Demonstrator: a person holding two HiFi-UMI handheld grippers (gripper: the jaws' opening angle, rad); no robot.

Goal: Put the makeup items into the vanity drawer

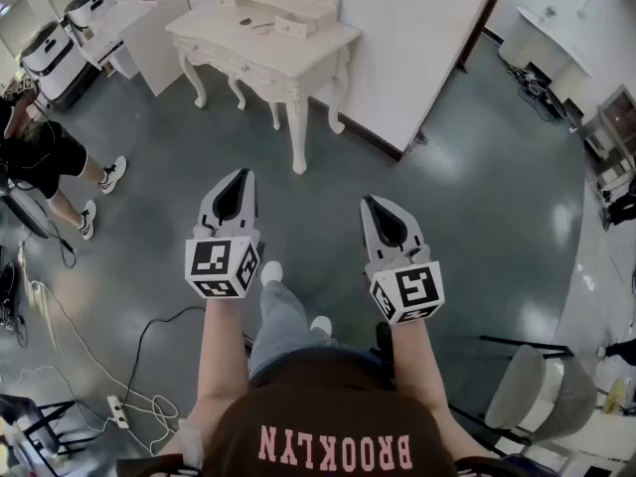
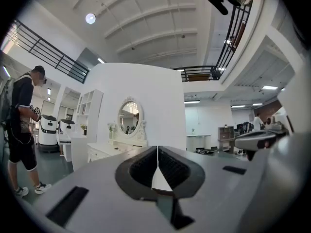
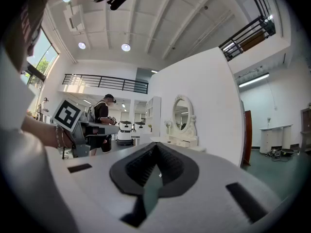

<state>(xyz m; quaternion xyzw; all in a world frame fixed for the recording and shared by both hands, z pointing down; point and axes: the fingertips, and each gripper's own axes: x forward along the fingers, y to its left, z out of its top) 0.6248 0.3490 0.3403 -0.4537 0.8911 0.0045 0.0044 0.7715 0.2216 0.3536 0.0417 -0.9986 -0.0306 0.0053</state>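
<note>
The vanity point(image 1: 260, 68) stood against a partition point(image 1: 427, 38), ahead; a bystander point(image 1: 35, 152) stood left of it, on the floor point(image 1: 477, 197).

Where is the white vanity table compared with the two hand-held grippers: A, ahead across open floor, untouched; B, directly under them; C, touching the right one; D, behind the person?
A: in the head view the vanity table stands ahead, with floor between it and the left hand-held gripper and right hand-held gripper.
</note>
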